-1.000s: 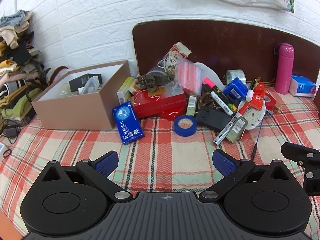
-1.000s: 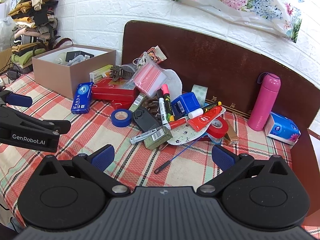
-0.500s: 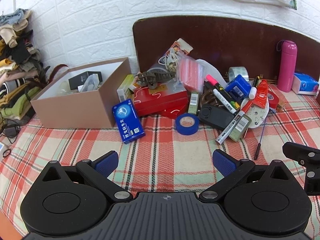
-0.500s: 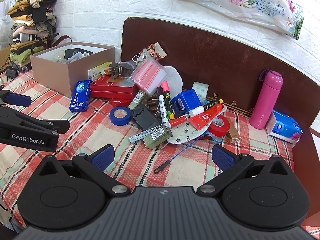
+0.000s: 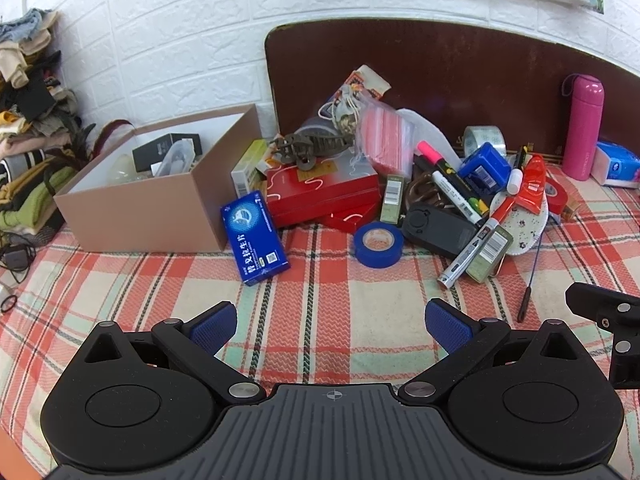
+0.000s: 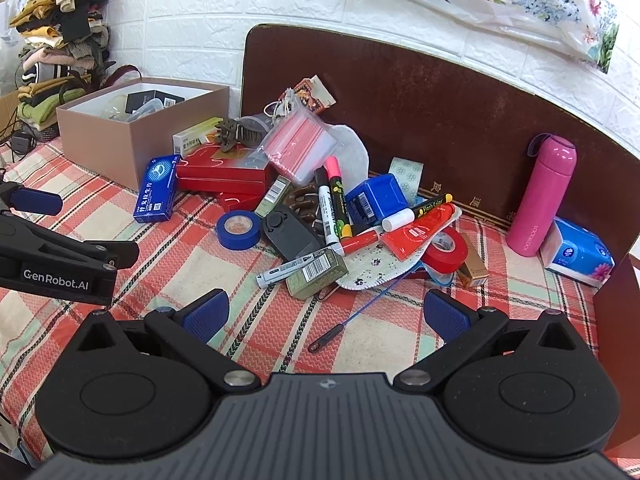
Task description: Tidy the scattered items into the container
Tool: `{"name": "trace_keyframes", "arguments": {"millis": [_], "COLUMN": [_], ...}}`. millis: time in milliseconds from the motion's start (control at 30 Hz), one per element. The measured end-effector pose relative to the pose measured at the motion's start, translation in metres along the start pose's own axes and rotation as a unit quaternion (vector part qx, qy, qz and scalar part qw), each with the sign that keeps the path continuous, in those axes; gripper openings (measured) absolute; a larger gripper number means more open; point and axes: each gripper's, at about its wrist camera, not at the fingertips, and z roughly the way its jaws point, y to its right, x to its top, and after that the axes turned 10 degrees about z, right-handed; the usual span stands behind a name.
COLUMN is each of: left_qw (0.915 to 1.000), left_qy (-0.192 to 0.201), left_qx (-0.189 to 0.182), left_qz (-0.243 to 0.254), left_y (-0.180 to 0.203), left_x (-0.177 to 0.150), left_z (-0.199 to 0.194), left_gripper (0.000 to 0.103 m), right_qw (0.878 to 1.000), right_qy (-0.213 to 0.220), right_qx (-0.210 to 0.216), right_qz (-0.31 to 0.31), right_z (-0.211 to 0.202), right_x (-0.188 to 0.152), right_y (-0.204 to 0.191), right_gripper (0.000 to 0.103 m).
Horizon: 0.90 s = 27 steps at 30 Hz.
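Note:
A tan cardboard box (image 5: 152, 208) (image 6: 100, 128) stands open at the left with several items inside. A heap of clutter lies right of it on the checked cloth: a blue medicine box (image 5: 256, 236) (image 6: 157, 188), red boxes (image 5: 320, 196), a blue tape roll (image 5: 378, 244) (image 6: 239, 229), a black device (image 6: 292, 238), markers (image 6: 334, 204) and a red tape roll (image 6: 446, 250). My left gripper (image 5: 330, 322) is open and empty, short of the blue medicine box. My right gripper (image 6: 326, 314) is open and empty above a thin blue-corded tool (image 6: 352, 320).
A pink flask (image 6: 544, 196) and a blue tissue pack (image 6: 576, 252) stand at the right by the brown headboard (image 6: 440, 92). Folded clothes (image 5: 28, 140) are stacked at the far left. A black cable and charger (image 5: 14, 258) lie on the cloth's left edge.
Both grippers have drifted slightly forward toward the heap, which looks a little nearer. Both stay open and nothing on the cloth has moved.

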Motion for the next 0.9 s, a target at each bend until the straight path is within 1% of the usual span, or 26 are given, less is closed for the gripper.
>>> {"name": "trace_keyframes", "arguments": {"millis": [233, 367, 533, 733, 800, 833, 900], "left_qw": [0.9999, 0.9995, 0.9981, 0.9934, 0.9907, 0.9893, 0.9861], "left_qy": [-0.012, -0.020, -0.025, -0.038, -0.044, -0.045, -0.044], "left_qx": [-0.011, -0.023, -0.054, -0.102, -0.121, -0.131, -0.152], "left_qz": [0.003, 0.004, 0.011, 0.037, 0.044, 0.046, 0.051], "left_y": [0.001, 0.002, 0.006, 0.019, 0.023, 0.026, 0.029], "left_x": [0.003, 0.006, 0.012, 0.014, 0.014, 0.015, 0.016], "left_z": [0.019, 0.035, 0.062, 0.102, 0.113, 0.118, 0.124], "left_gripper": [0.103, 0.103, 0.103, 0.093, 0.087, 0.086, 0.082], "right_qw": [1.000, 0.999, 0.999, 0.998, 0.998, 0.997, 0.997], "right_qy": [-0.016, -0.031, -0.041, -0.045, -0.042, -0.040, -0.037], "right_qx": [0.001, 0.002, 0.003, 0.000, 0.011, 0.018, 0.032], "right_qz": [0.004, 0.009, 0.022, 0.045, 0.055, 0.059, 0.066], "right_z": [0.019, 0.036, 0.064, 0.098, 0.106, 0.109, 0.114], "right_x": [0.001, 0.000, 0.000, 0.004, 0.006, 0.008, 0.011], "right_y": [0.003, 0.007, 0.017, 0.034, 0.038, 0.040, 0.041], "right_gripper": [0.103, 0.103, 0.103, 0.103, 0.103, 0.103, 0.100]}}
